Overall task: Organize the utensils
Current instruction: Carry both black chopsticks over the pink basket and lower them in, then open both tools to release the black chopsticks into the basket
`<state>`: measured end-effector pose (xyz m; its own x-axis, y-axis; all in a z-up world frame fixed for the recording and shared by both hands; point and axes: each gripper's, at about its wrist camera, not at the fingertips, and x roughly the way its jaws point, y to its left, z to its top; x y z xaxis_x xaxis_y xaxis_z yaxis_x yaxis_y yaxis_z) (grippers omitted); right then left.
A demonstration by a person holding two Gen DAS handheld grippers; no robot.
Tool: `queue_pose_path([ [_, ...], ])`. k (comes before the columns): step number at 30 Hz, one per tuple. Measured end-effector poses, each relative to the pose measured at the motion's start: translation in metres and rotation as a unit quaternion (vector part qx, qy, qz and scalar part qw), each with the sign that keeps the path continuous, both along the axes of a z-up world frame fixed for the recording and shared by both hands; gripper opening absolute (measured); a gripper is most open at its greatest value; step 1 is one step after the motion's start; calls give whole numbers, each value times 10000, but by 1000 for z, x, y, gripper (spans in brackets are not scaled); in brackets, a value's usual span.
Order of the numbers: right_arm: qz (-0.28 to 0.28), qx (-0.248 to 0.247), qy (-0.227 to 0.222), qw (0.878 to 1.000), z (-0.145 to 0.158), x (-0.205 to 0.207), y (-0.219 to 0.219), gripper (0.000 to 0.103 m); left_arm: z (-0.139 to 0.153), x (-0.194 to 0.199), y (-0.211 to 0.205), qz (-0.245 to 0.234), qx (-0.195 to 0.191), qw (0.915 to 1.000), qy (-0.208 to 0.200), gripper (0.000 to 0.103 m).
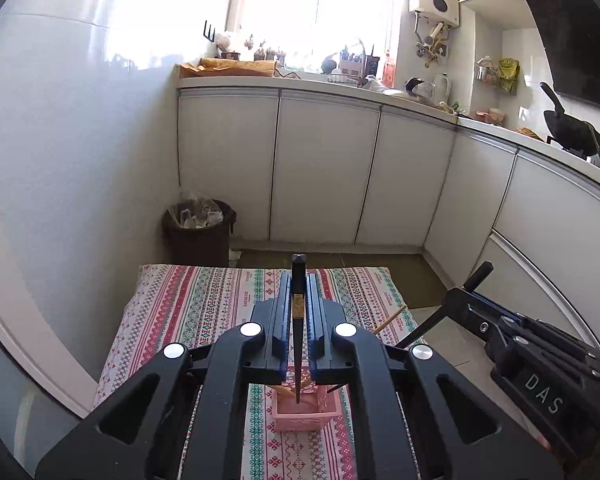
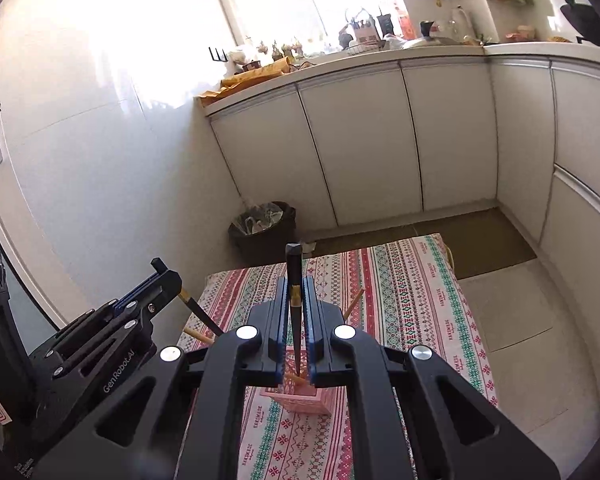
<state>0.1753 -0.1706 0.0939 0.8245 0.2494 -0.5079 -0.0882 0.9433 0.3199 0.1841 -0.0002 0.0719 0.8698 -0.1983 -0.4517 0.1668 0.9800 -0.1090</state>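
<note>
Nearest in the left wrist view, the left gripper (image 1: 299, 280) has its jaws clamped on a black chopstick (image 1: 298, 320) that stands almost upright, its thick end above the fingertips and its thin tip reaching down at 6 o'clock into the pink basket (image 1: 304, 410). In the right wrist view the right gripper (image 2: 297, 282) is likewise clamped on a second black chopstick (image 2: 295, 312), whose tip points into the same pink basket (image 2: 300, 400). A pale wooden chopstick (image 2: 294, 379) already leans inside the basket.

The basket stands on a desk covered by a striped patterned cloth (image 1: 204, 308) in red, green and white. From the left view the right gripper shows at 4 o'clock, tilted, its chopstick slanting across it; from the right view the left gripper shows at 9 o'clock. Another wooden chopstick (image 1: 390, 319) juts up at 2 o'clock of the basket, and whether it sits in the basket cannot be told.

Beyond the desk, at 11 o'clock, a dark waste bin (image 1: 198, 228) lined with a clear bag stands on the floor against the white wall. Farther back run white cabinets (image 1: 324, 168) under a cluttered counter, with a bright window (image 1: 312, 4) above and a black pan (image 1: 572, 128) at 2 o'clock.
</note>
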Motion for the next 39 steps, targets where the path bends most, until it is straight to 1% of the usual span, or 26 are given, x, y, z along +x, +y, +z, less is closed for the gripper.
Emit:
queue_pose_path([
  [5,96,-9,95,9999,-18,17,9,8,-16,14,6,-4,-167,9997,180,6],
  [8,108,24,110,9999,-24,23,12,12,-25,21,8,-3,-279,9991,306,7],
  [9,98,66,141,9998,-25,24,11,12,-26,22,9,10,-330,9989,343,12],
  [10,80,110,169,9998,-25,24,10,12,-26,20,10,26,-359,9988,329,18],
  [12,39,98,165,9998,-23,22,8,12,-22,16,11,65,-355,9991,215,21],
  [15,10,73,134,9999,-18,18,5,12,-13,9,13,97,-336,9993,102,21],
  [20,-60,91,83,9999,-9,8,0,12,-2,0,11,104,-284,9995,27,21],
  [26,-92,88,40,9999,0,-6,-3,13,4,-10,10,141,-185,9997,23,26],
  [27,-95,97,33,9999,2,-9,-4,17,5,-13,10,152,-167,9997,18,28],
  [28,-98,118,32,9999,3,-12,-5,20,6,-15,10,161,-150,9998,12,33],
  [29,-126,134,26,9998,5,-14,-6,25,7,-18,10,180,-141,9997,8,37],
  [30,-153,156,-3,9998,6,-19,-8,32,8,-21,10,202,-143,9997,-9,45],
  [31,-178,156,-30,9997,8,-23,-9,35,9,-25,10,209,-149,9997,-36,50],
  [35,-238,169,-34,9996,13,-36,-14,37,13,-37,12,259,-121,9995,-104,56],
  [37,-268,145,-35,9995,15,-42,-16,38,16,-44,13,297,-121,9994,-140,63],
  [39,-329,113,-53,9994,18,-50,-19,42,19,-50,13,307,-103,9993,-173,65],
])
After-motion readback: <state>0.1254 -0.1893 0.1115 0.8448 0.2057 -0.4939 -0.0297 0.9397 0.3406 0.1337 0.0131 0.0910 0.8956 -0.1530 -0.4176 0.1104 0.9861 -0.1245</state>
